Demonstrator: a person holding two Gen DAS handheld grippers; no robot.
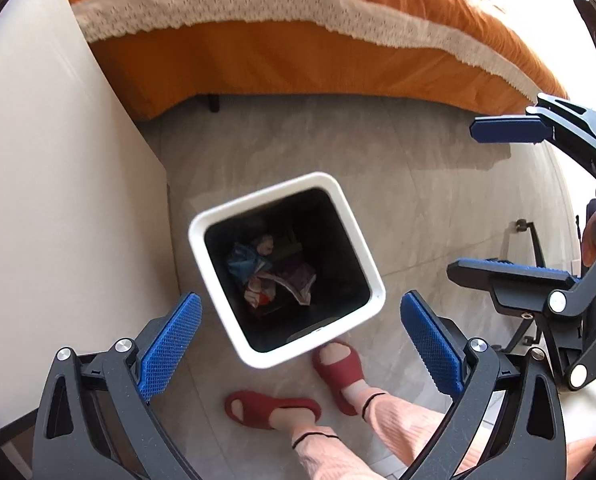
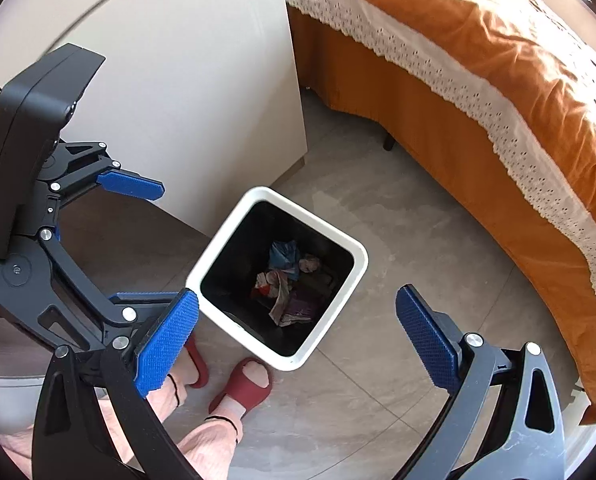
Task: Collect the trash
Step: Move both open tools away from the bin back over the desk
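Left claw (image 1: 301, 344) and right claw (image 2: 297, 334) — both spread wide, empty, pointing steeply down.

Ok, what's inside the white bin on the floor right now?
The white bin holds crumpled trash: blue plastic, red-and-white wrappers, purple packaging. Anything beneath that pile, and the dark bottom corners, can't be seen.

- Grey tiled floor (image 1: 438, 184) is carrying a white bin (image 1: 285, 268) holding crumpled trash (image 1: 271, 276).
- A person's feet in red slippers (image 1: 271, 404) are standing just beside it.
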